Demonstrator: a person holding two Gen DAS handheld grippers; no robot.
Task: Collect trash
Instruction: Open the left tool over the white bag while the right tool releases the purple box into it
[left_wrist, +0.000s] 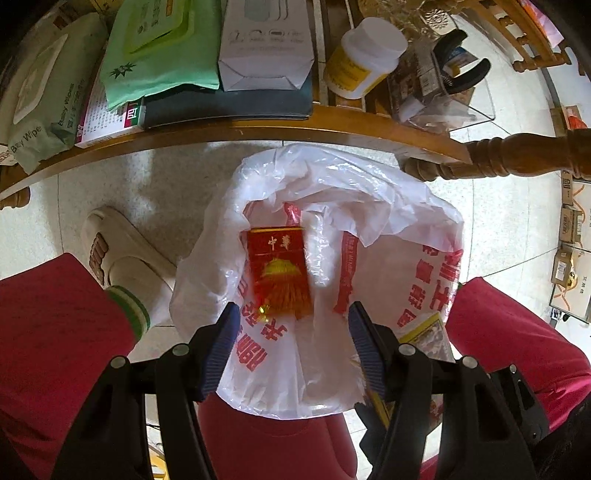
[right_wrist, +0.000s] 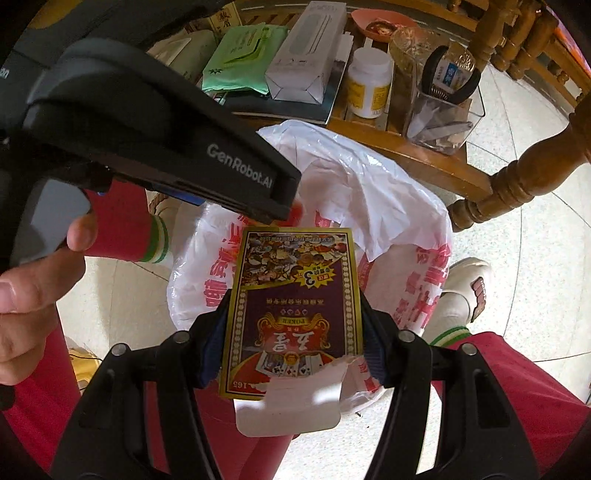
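- Left wrist view: my left gripper (left_wrist: 293, 325) stands spread over the white plastic bag (left_wrist: 388, 221); the red cigarette pack (left_wrist: 279, 271) lies inside.
- Right wrist view: my right gripper (right_wrist: 293, 334) pinches the playing-card box (right_wrist: 295, 314); I should centre it over the bag's mouth, then let go.

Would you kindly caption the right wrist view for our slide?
Right tool holds a playing-card box above the open white plastic bag on the floor.
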